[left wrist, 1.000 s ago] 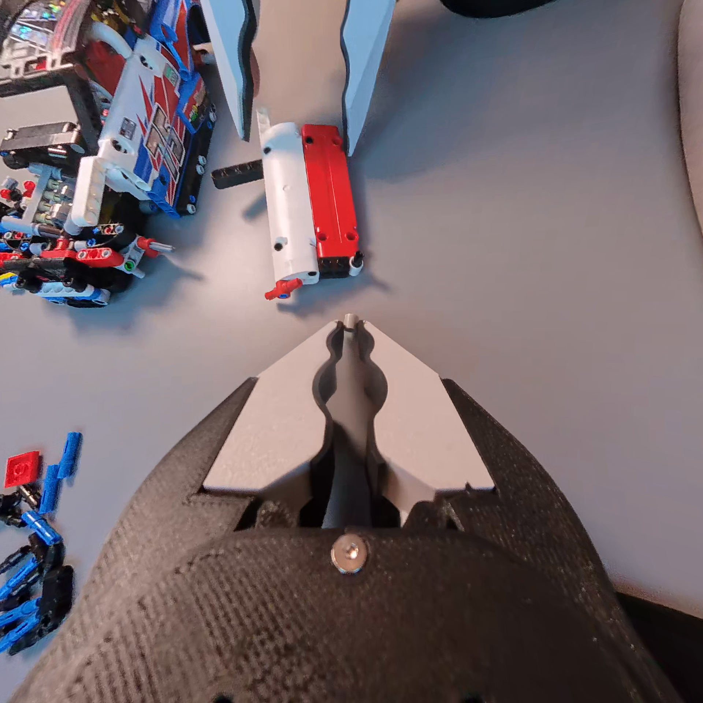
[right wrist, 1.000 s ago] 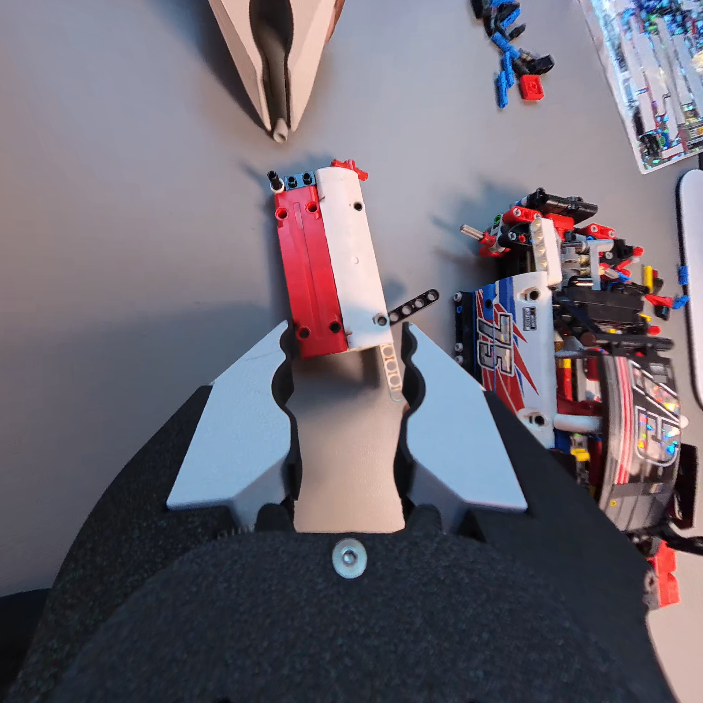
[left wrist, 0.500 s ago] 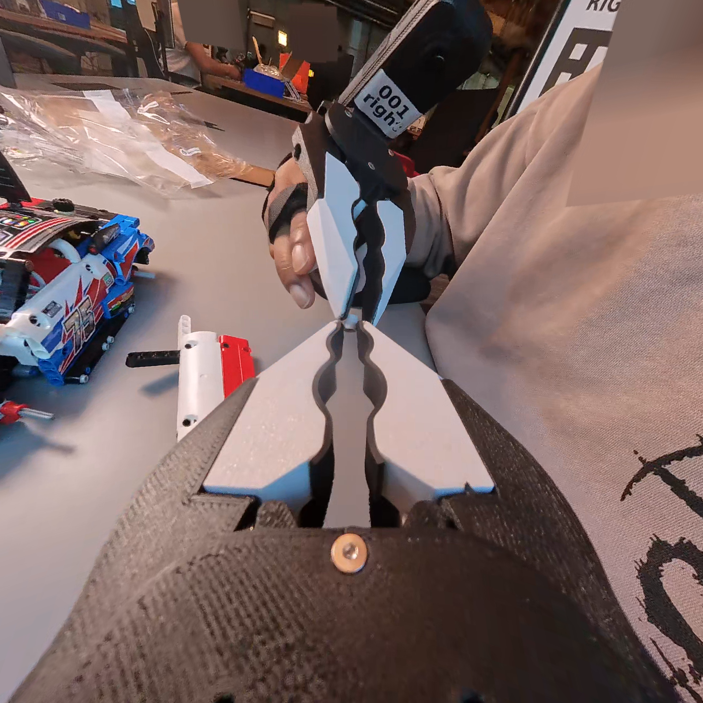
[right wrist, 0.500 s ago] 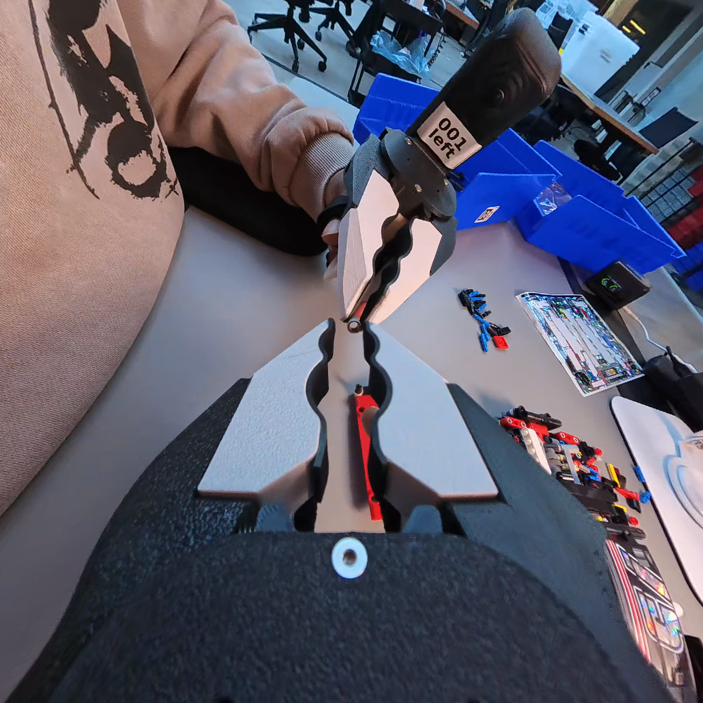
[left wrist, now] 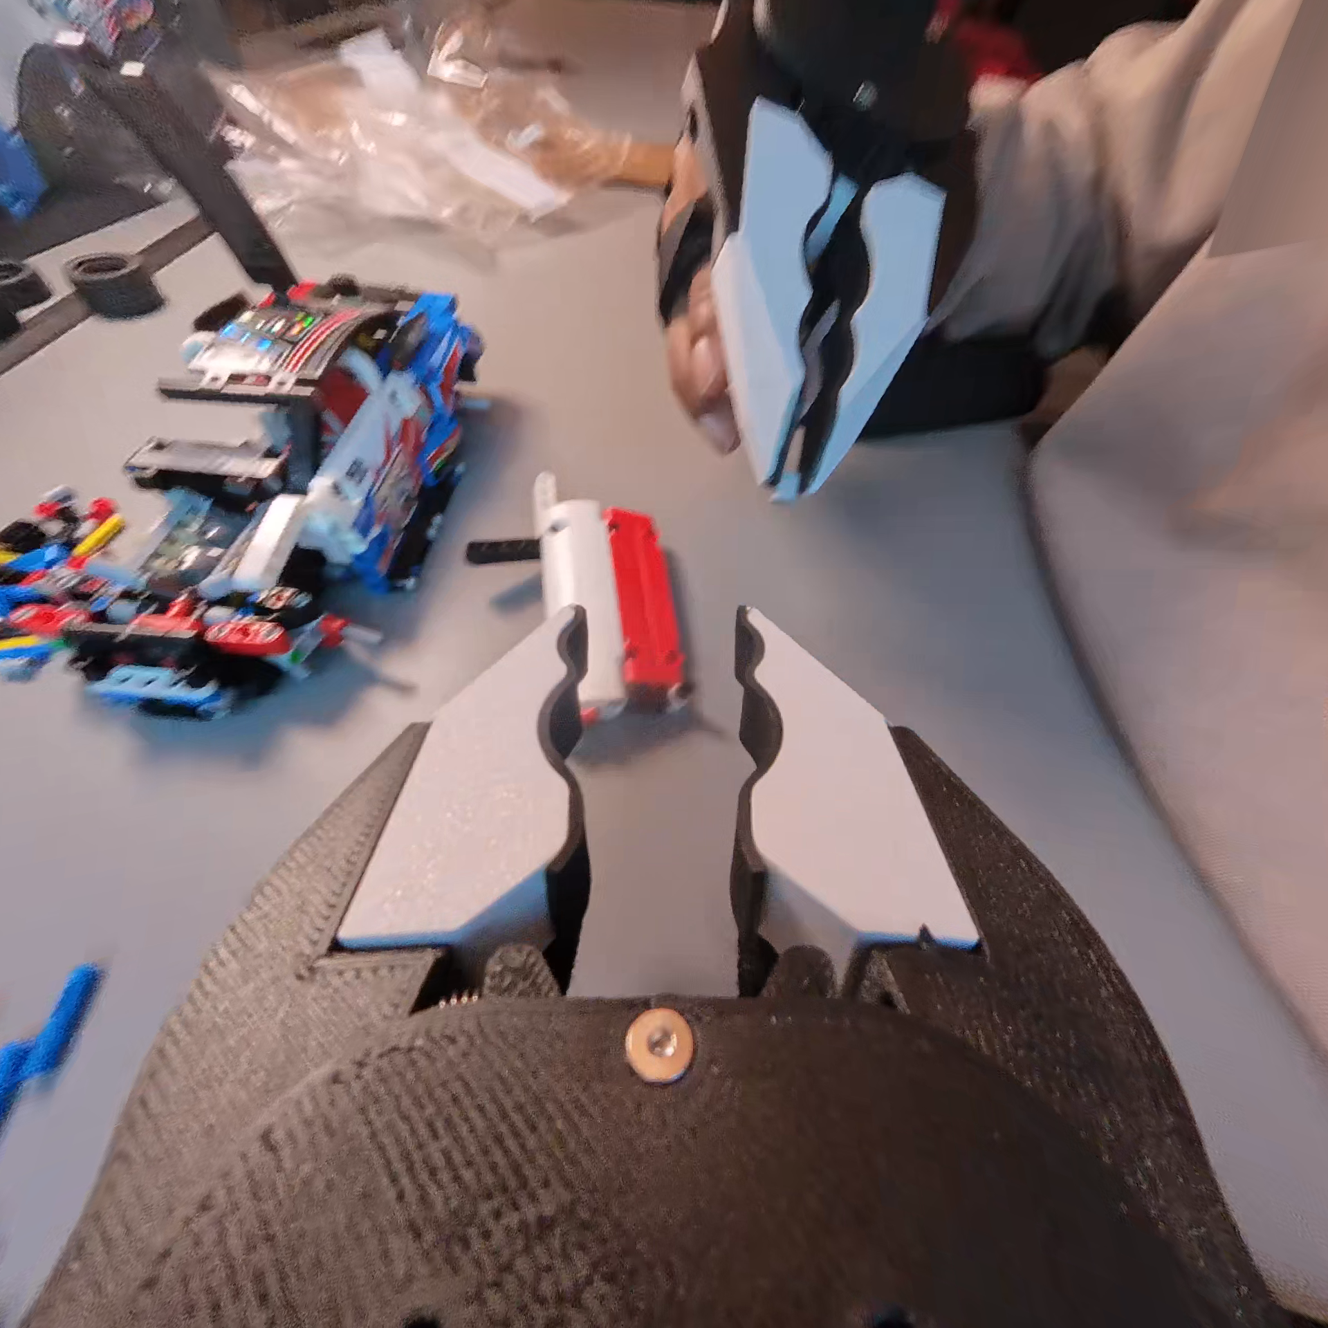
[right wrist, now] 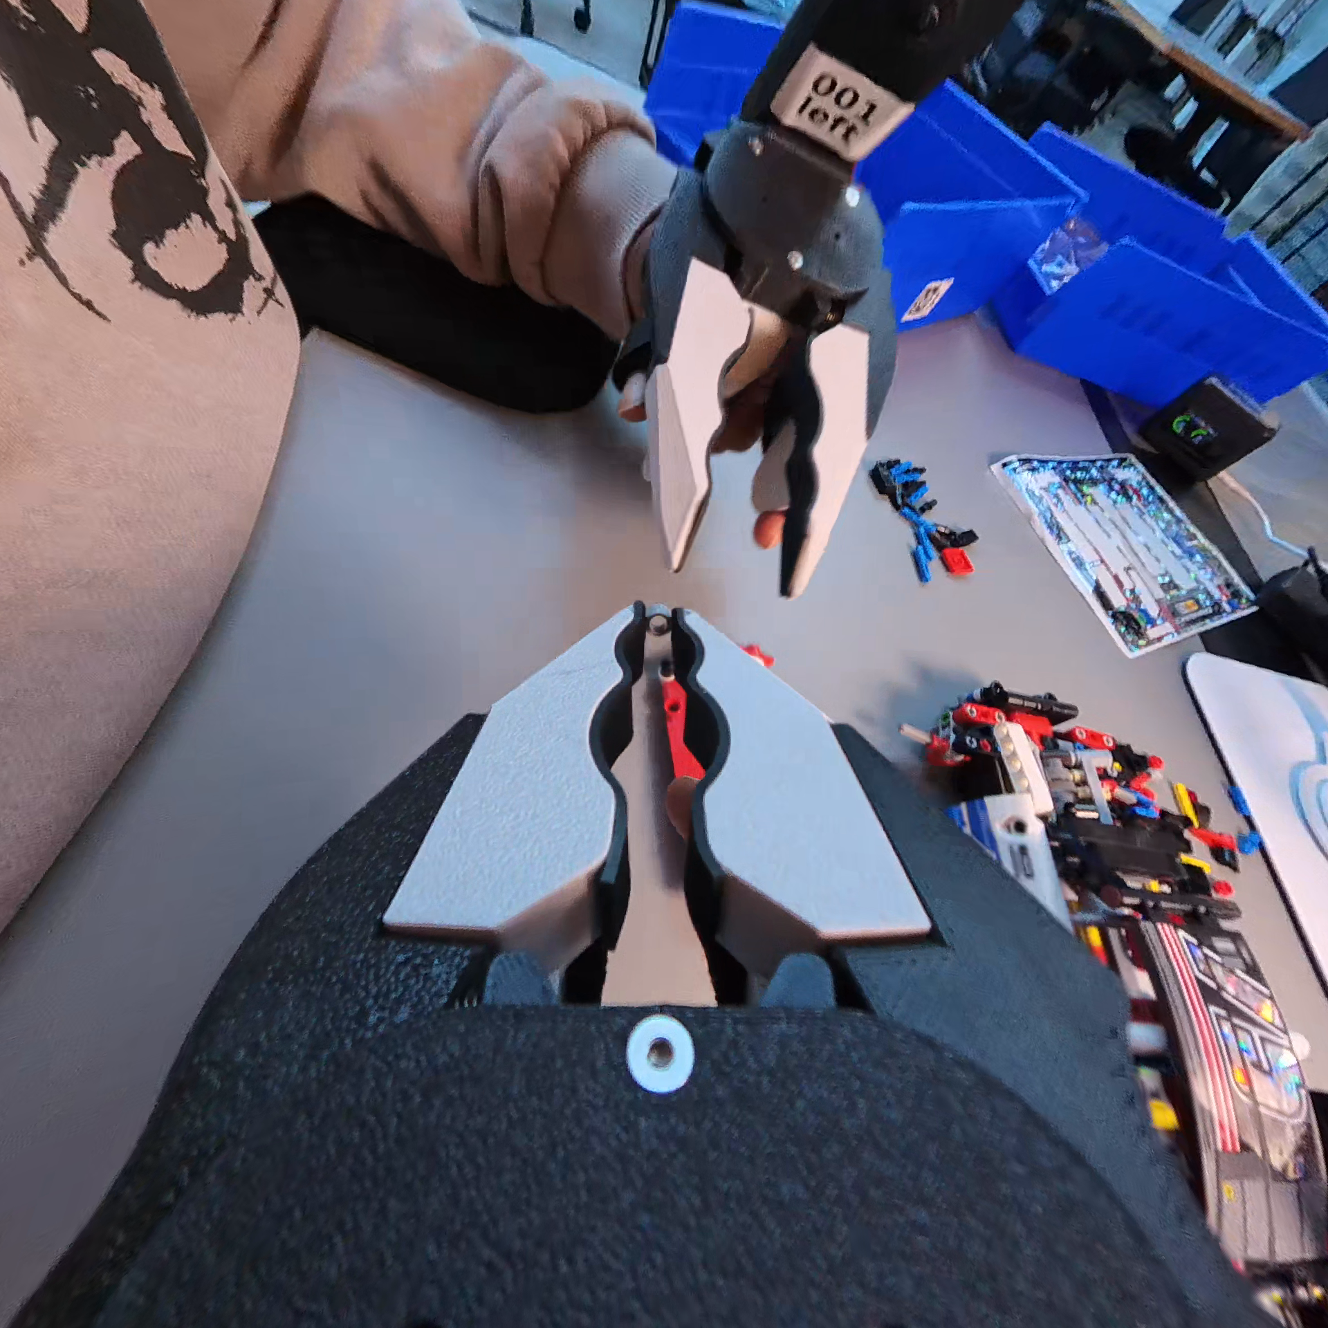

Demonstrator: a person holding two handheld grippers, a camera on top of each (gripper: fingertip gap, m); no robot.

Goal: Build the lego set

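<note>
Pinching a tiny grey pin, the right hand-held gripper hides its shape.

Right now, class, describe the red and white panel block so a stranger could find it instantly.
Start at the half-built race car on the grey table. Beside it, toward the person's beige sleeve, lies the red and white panel block. Unlike the car, it has no blue.

1. Blue plastic bins stacked at the far right, beyond the grey table.
2. Crumpled clear plastic bags at the table's far side.
3. A small black device near the bins.
</note>
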